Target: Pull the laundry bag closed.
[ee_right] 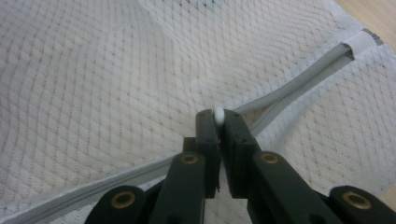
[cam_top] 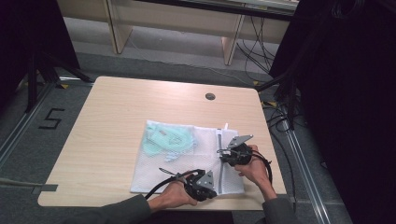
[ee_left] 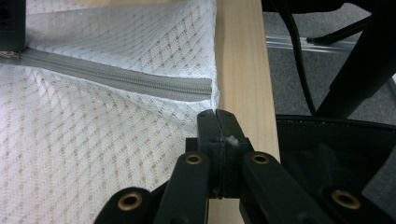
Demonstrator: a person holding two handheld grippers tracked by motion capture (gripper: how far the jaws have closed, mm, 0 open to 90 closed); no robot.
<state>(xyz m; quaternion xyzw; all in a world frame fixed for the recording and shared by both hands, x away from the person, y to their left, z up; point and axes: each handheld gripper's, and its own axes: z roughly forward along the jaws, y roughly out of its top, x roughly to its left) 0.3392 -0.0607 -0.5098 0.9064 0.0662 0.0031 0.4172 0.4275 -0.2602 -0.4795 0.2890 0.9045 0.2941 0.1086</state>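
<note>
Right hand-held gripper (ee_right: pixel 218 122) pinches what looks like the zipper pull (ee_right: pixel 218 113).

White mesh-cloth laundry bag (cam_top: pixel 187 163) w/ grey zip (ee_left: pixel 116 77); matt wood table (cam_top: pixel 121 112).

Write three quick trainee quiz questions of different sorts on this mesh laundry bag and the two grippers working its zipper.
1. True or false: the right gripper is shut on the white zipper pull.
2. Where does the left gripper pinch the mesh bag? A) the far corner by the table's hole B) the near corner at the zipper's end C) the middle of the mesh
3. What colour is the item inside the bag?

Key:
1. True.
2. B; its jaws are closed on the fabric by the table edge.
3. Pale green.
</note>
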